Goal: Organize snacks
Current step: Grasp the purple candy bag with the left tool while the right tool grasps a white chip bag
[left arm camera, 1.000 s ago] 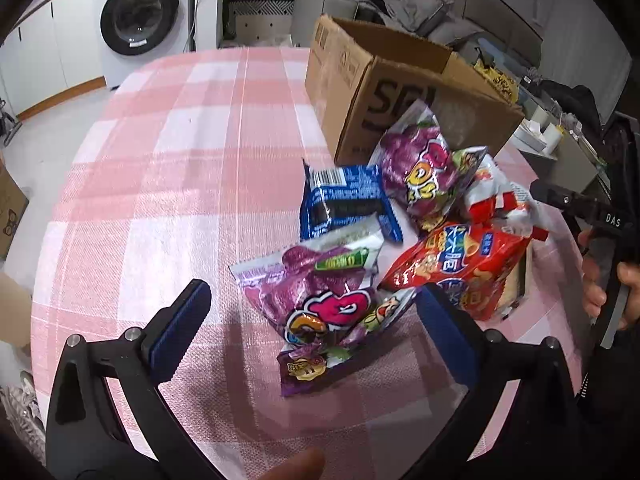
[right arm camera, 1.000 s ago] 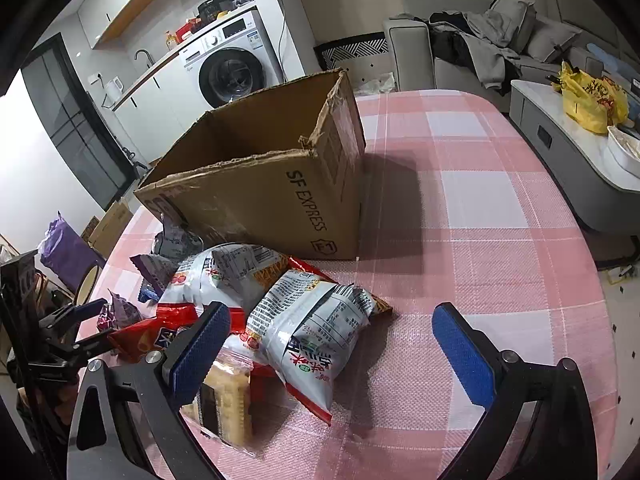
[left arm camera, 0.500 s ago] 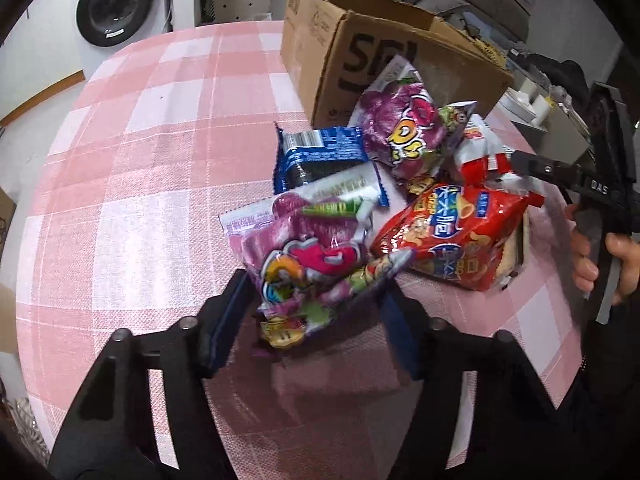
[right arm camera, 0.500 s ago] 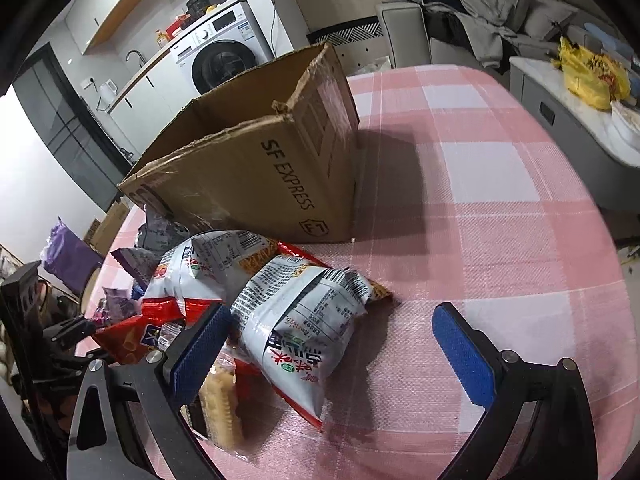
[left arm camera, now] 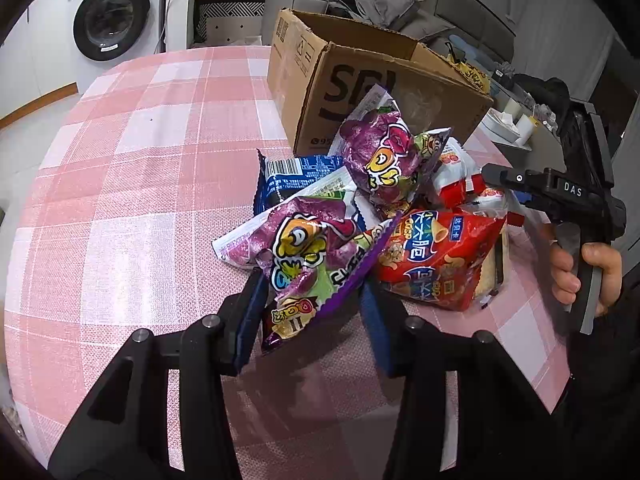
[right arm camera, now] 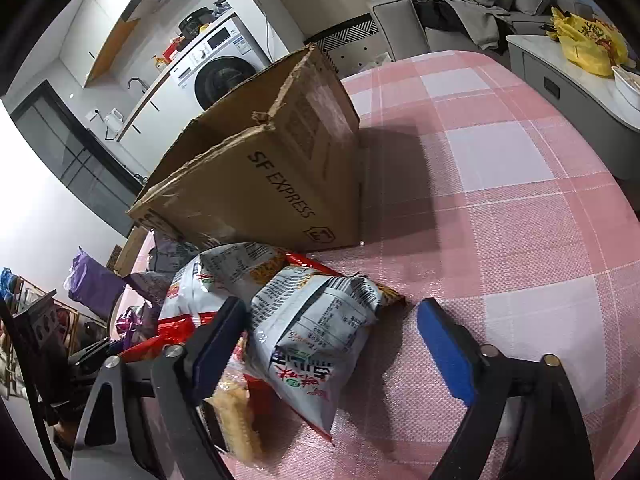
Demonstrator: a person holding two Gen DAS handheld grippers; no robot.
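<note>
At the near left of the snack pile, the left gripper has just been closing and now pinches the purple snack bag, a light, crinkly, slippery thing best held at its sealed edge. To the right, the right gripper has also been closing; its jaws straddle the white snack bag without squeezing it yet, in front of the cardboard box.

We see a pink checked table. Beyond its far edge stands a white washer with a dark round door, a wooden skirting strip running low along the wall beside it. A grey sofa heaped with clothes sits past the far edge too. Off the table's right edge stands a white cabinet carrying a yellow bag. Off the left edge lies a purple bag. A counter with a tap adjoins the washer.
</note>
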